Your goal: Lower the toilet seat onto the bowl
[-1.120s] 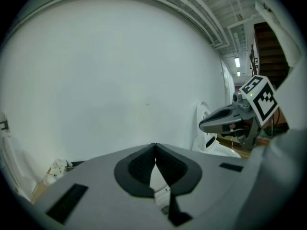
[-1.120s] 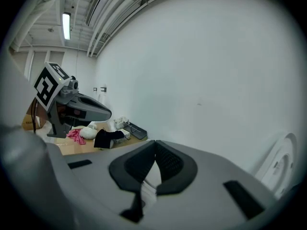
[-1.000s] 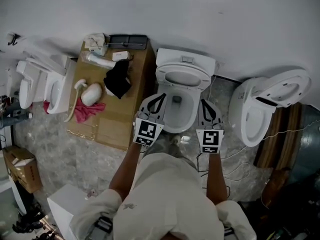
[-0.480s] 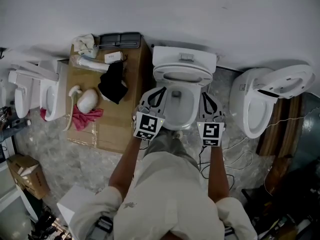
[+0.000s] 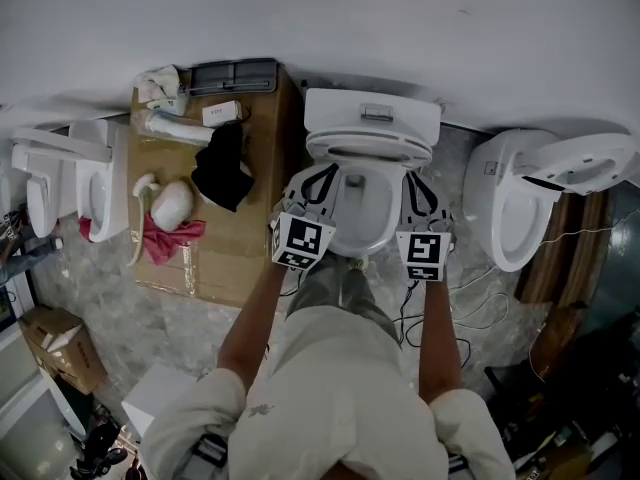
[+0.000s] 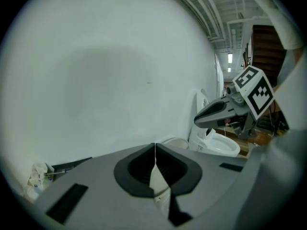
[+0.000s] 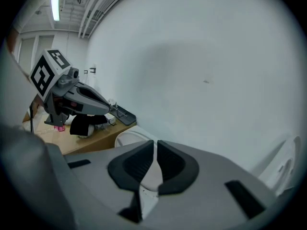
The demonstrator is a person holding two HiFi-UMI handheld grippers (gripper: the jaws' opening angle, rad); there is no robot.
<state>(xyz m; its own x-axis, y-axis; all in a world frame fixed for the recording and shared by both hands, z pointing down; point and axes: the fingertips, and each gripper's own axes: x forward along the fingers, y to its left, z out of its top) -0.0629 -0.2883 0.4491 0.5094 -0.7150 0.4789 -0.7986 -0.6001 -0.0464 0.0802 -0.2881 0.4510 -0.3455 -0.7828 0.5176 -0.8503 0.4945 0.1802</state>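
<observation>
Grey jaws of the left gripper (image 6: pixel 155 147) were clenched tip to tip on nothing. Those of the right gripper (image 7: pixel 154 145) had just been opening and stood a little apart, also with nothing between them. Both grippers hung over the bowl (image 5: pixel 378 236), one at each side, pointing to the far wall. Just beyond their tips the toilet seat (image 5: pixel 425 150) stood raised, tilted back toward the tank (image 5: pixel 372 113). I could not tell if either tip touched it. To lower it well, I think both tips should meet the seat's upper edge together. They should then bring it toward the person slowly and evenly, so that it does not fall and slam on the bowl. Closed jaws used as a hook seemed enough; a real grip looked not necessary.
</observation>
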